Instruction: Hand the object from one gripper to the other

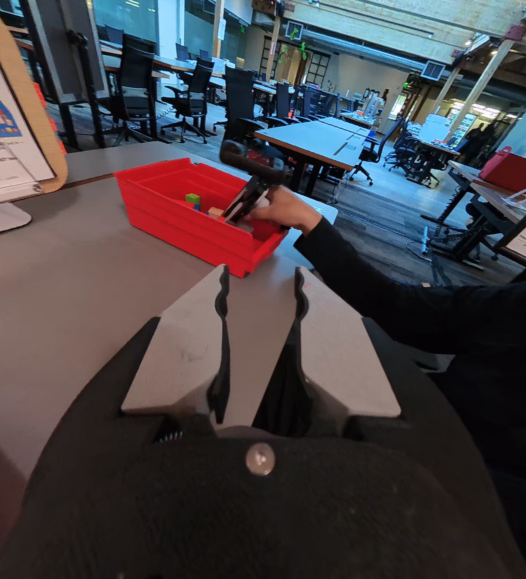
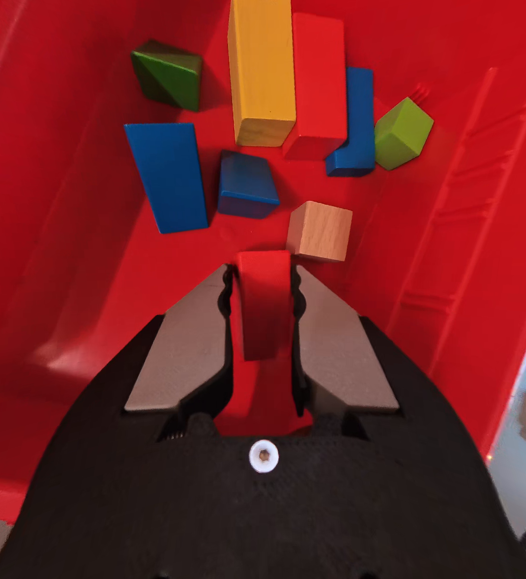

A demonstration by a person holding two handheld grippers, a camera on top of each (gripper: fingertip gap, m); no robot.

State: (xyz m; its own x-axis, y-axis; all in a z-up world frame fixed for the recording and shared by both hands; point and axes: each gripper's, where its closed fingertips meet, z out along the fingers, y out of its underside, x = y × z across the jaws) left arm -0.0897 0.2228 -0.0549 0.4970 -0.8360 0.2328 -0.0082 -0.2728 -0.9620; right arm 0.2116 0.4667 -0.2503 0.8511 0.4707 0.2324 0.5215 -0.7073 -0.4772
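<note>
While I watch both wrist feeds, this is what I read off them:

Right gripper [image 2: 263, 275]: my fingers are closed onto a red block [image 2: 263, 300], which sits lengthwise between the pads with its far end poking just past the tips. I have it down inside the red bin [image 2: 67, 219].

Red block: clamped in my right gripper, just above the bin floor, its far end just beside the plain wooden cube [image 2: 319, 230].

Left gripper [image 1: 260, 282]: jaws parted with a clear gap and nothing between them. It hovers over the grey surface [image 1: 67, 297], on the near side of the bin.

Red bin: on the surface toward its far edge. From the left wrist view I see the person's hand [image 1: 282, 208] reaching into it with the right gripper.

Other blocks in the bin: a yellow bar [image 2: 261, 72] and a red bar [image 2: 316, 84] side by side, touching; a blue L-shaped piece [image 2: 357, 131] against the red bar; a light green block [image 2: 402, 134]; a dark green block [image 2: 167, 75]; a long blue block [image 2: 167, 175]; and a shorter blue block [image 2: 246, 183] beside it.
</note>
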